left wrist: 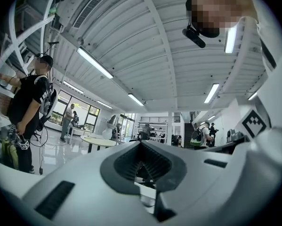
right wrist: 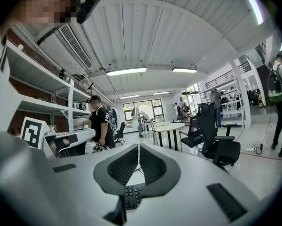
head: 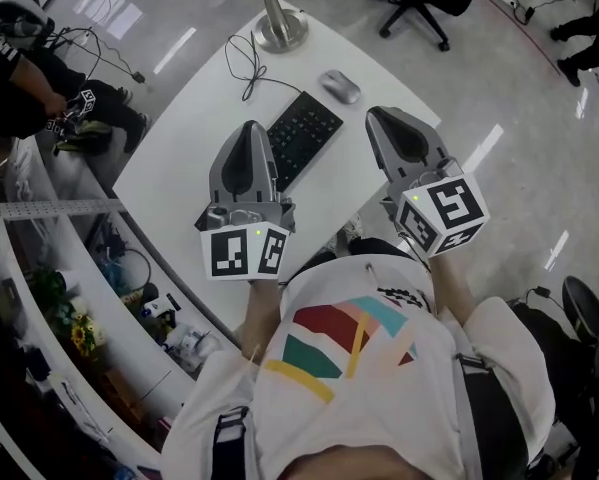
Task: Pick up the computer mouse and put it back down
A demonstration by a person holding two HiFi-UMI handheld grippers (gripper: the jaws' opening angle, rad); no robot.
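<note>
Left gripper and right gripper each have jaws pressed together, empty; computer mouse untouched.

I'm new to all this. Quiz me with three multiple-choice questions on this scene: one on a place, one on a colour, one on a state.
1. Where is the mouse?
A on the table, just past the keyboard
B in a gripper
C on the floor

2. What colour is the keyboard?
A white
B black
C red

3. How do the right gripper fingers stand?
A together, empty
B wide apart
C closed on the mouse

Answers:
1 A, it lies on the white tabletop.
2 B, its keys are black.
3 A, the right gripper view shows them meeting, nothing between.
</note>
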